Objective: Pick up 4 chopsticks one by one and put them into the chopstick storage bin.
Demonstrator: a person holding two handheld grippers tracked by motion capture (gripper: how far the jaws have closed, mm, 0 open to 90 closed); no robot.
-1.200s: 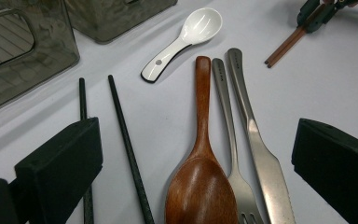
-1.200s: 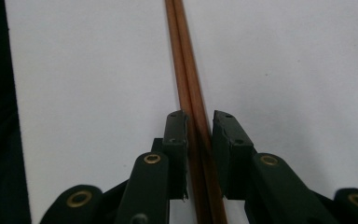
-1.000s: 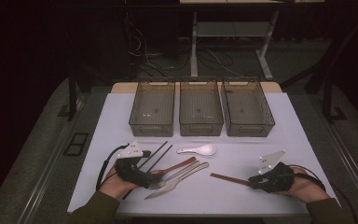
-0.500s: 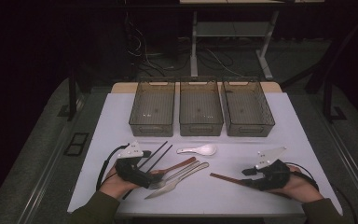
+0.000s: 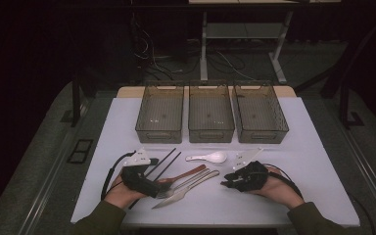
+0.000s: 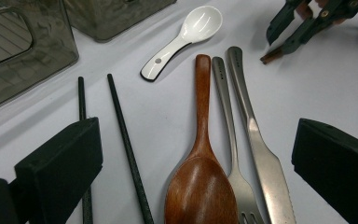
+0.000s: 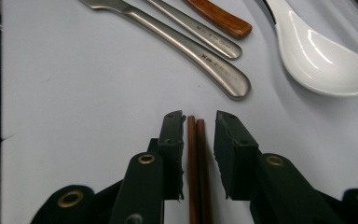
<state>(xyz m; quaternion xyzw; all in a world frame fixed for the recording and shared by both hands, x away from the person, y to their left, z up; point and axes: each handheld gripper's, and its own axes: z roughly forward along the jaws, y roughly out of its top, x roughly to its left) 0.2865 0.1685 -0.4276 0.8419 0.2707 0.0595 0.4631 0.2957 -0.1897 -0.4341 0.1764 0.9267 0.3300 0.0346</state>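
R fingers [image 7: 199, 154] closing round brown chopsticks [image 7: 196, 172], not gripping yet; L fingers [image 6: 200, 177] gaping wide. Bins [image 5: 211, 113] empty, sorting barely starting.

The setting was a lab-style recording station, not a home. A white table [image 5: 318, 161] stood under focused light in an otherwise dark room. Loose cables [image 5: 225, 61] lay on the floor behind it, beside the metal legs of a desk frame [image 5: 204, 49]. Three identical grey bins [image 5: 210, 115] sat in a row.
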